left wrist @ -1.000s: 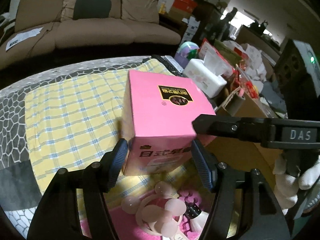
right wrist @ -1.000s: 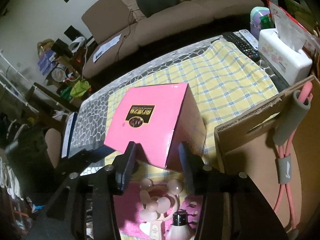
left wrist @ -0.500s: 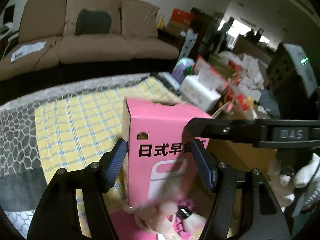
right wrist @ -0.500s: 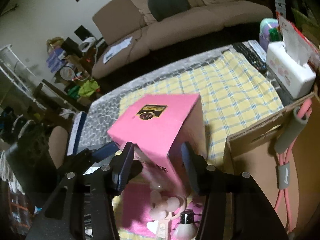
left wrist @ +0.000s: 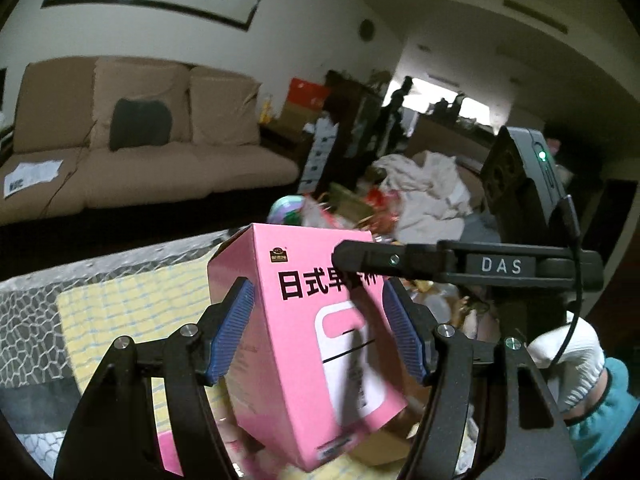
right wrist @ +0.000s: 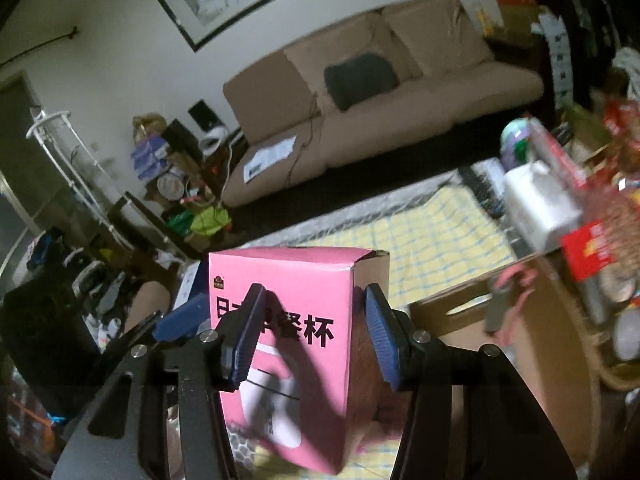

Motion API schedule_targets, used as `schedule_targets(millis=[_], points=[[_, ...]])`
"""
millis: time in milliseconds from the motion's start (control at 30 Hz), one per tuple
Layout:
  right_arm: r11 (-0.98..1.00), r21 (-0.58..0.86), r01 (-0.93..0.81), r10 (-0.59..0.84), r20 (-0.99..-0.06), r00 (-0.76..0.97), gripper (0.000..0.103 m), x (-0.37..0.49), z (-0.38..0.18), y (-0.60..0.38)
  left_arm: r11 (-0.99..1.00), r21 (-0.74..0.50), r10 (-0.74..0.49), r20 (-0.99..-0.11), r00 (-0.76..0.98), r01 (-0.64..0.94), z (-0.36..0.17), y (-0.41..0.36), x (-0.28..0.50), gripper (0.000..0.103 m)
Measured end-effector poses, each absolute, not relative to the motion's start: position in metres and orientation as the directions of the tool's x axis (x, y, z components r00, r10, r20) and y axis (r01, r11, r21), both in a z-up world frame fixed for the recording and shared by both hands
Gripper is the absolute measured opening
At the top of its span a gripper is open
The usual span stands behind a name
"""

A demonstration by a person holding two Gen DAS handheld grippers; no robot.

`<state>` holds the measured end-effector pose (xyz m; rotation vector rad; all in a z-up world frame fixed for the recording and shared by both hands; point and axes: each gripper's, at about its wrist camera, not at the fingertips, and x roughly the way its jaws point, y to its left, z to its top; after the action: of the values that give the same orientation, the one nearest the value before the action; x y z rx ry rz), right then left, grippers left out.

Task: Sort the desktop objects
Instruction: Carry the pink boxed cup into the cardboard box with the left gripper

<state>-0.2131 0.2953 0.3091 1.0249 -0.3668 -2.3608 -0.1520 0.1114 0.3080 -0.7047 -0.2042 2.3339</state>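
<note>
Both the left gripper (left wrist: 318, 330) and right gripper (right wrist: 312, 332) have jaws clamped on the pink box (left wrist: 316, 344), lifted clear; next, I'd guess, into the cardboard carton (right wrist: 532, 320).

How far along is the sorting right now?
Done: the pink stretch band already hangs over the cardboard box wall. In hand: the pink carton, upright and lifted, between both grippers, left gripper and right gripper. Left: setting the carton down.
</note>
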Motion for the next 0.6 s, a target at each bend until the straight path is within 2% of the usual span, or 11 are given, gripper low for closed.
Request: schedule_targets(millis=[233,600], points=[[-0.851,0.427,0.305,-0.52,-0.6,-0.608,0.052,-0.204,0.318,0.367,-0.722,-0.363,0.69,-0.443,-0.572,-0.589,0.301,0.178,-0.148,0.065],[-0.847,0.477,0.233,-0.52,-0.66,-0.542,0.052,-0.234,0.246,0.438,-0.743,-0.383,0.66,-0.554,-0.507,-0.549,0.242,0.247,-0.16,0.065]])
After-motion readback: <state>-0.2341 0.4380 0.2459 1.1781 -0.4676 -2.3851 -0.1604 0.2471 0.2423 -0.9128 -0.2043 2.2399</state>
